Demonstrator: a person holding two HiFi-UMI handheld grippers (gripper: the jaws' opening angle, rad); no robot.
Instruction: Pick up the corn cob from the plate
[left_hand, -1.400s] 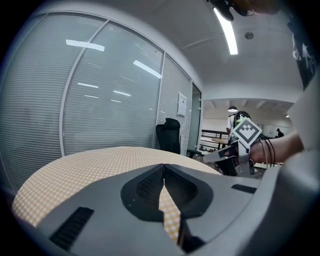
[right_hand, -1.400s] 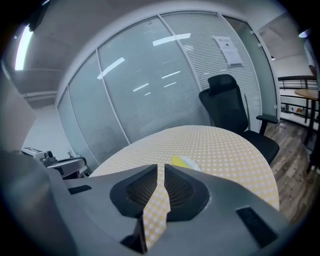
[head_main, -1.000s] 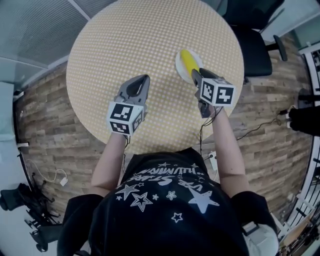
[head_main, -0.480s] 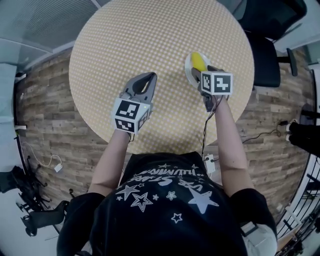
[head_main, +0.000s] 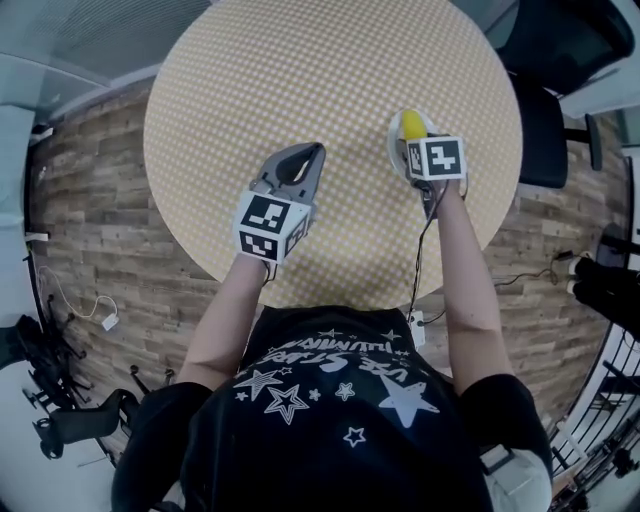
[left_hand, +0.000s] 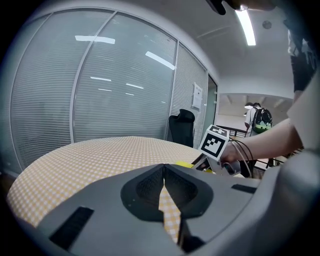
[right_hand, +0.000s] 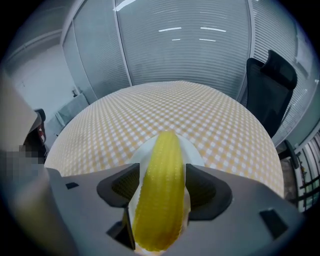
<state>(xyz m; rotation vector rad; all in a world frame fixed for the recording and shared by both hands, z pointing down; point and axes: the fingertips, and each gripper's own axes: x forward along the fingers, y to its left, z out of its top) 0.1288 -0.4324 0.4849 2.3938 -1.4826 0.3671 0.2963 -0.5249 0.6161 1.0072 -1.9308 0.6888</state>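
round checkered table (head_main: 300, 100), ribbed corn cob (right_hand: 162, 195)

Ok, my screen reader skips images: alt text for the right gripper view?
A yellow corn cob lies on a white plate between the right gripper's jaws, which have just opened wide. A round checked table lies beneath.

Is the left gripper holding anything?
No, the left gripper has its jaws closed together, and only the checked table shows through the slit below their tips.
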